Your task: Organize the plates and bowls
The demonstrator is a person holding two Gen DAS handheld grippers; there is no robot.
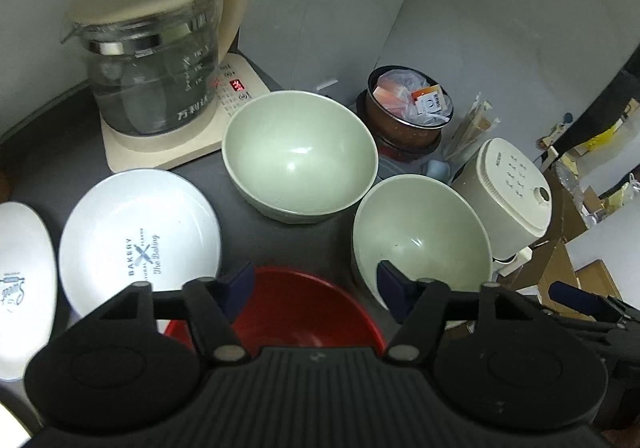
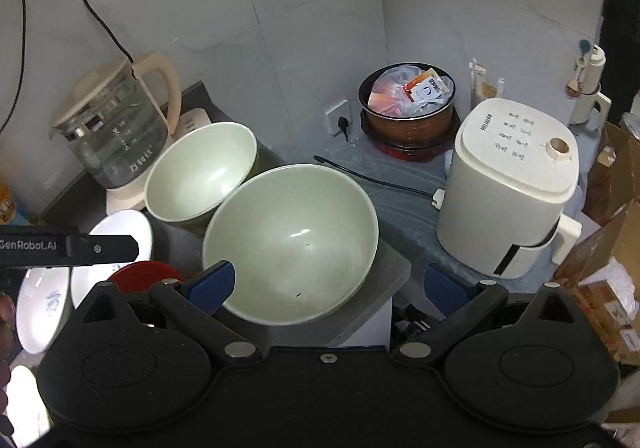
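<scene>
Nothing stacked yet: two green bowls (image 1: 300, 152) (image 1: 420, 240), red bowl (image 1: 296, 308), white plates (image 1: 136, 240) lying separate, centre frame. Left gripper (image 1: 316, 284), right gripper (image 2: 332, 284) wide open, empty.

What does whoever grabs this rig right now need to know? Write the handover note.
Left gripper: open, holding nothing, above the red bowl.
Right gripper: open, holding nothing, at the near rim of the near green bowl.
On the dark counter: far green bowl in front of the kettle, two white plates side by side at the left, red bowl at the front.
Done: nothing is stacked yet; every bowl and plate sits separately.
Left: probably nest the green bowls, stack the plates, place the red bowl.
</scene>
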